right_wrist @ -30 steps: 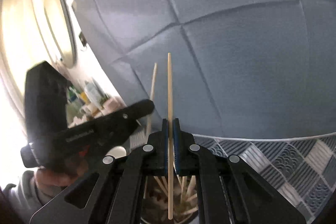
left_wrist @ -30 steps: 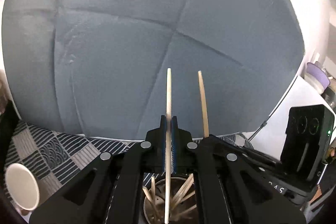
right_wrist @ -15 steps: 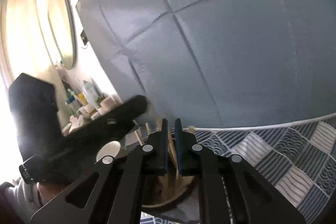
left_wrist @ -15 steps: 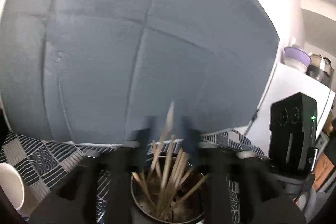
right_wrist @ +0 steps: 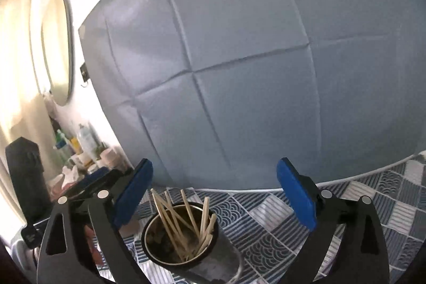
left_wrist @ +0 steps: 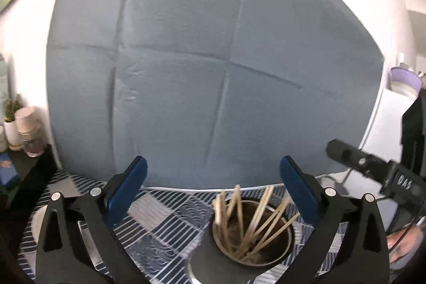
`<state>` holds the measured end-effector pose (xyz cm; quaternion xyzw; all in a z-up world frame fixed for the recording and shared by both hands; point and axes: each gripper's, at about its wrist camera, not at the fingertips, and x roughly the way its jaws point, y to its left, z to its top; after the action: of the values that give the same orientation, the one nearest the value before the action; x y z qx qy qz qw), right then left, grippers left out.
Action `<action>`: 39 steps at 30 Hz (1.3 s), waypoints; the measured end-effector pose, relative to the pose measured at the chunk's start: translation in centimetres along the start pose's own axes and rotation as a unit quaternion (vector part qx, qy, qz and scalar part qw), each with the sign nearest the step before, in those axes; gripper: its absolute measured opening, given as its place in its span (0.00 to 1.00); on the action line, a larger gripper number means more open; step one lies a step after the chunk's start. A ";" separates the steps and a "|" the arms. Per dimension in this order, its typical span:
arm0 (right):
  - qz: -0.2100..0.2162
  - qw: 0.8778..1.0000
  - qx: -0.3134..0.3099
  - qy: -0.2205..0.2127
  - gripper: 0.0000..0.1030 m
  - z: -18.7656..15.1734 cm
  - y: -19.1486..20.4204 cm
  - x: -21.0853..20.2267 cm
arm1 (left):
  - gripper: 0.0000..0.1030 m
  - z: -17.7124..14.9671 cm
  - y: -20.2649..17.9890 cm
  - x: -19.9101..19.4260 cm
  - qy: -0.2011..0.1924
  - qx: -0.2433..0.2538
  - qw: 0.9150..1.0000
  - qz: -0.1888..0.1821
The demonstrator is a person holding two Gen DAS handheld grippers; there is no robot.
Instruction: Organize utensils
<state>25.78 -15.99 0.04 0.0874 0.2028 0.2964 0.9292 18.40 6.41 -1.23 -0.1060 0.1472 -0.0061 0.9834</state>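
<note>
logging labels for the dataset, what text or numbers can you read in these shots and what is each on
"DAS": white letters on the black body of the right gripper, seen from the left wrist; the word may be cut off.
Bottle labels on the shelf: too small and blurred to read.
Nothing readable on the metal cup or chopsticks.

My round metal cup [right_wrist: 183, 238] looks dull and brushed outside, with a thin shiny rim, and the pale wooden sticks [right_wrist: 186, 225] in it are bare and matt. The blue-and-white patterned tablecloth [right_wrist: 359, 206] under it reads as soft woven cloth. Behind it hangs a matt grey-blue creased backdrop sheet [left_wrist: 213, 71], and my black gripper fingers [left_wrist: 77, 225] are smooth plastic with matt blue pads [left_wrist: 127, 185].
</note>
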 end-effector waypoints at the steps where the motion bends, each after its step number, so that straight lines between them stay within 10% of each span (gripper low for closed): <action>1: -0.004 1.000 0.000 0.002 0.90 0.2 0.2 -0.2 | 0.94 0.2 0.0 -0.3 0.002 0.004 1.000 0.011; 16: -0.066 0.991 -0.063 0.094 0.92 -0.5 5.4 -6.0 | 0.94 0.2 1.4 -5.4 0.089 -0.075 0.991 0.064; 25: -0.088 0.981 -0.070 0.159 0.92 -4.0 6.4 -10.9 | 0.94 -1.7 -0.9 -10.3 0.121 -0.033 0.985 0.119; 39: -0.097 0.986 -0.057 0.125 0.92 -3.9 7.6 -17.1 | 0.94 -1.7 -5.7 -16.0 0.099 -0.021 0.988 0.115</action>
<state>7.49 -19.69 4.19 -0.0236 0.3077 0.2245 0.9243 2.66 1.19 2.96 -0.1075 0.2548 0.0999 0.9558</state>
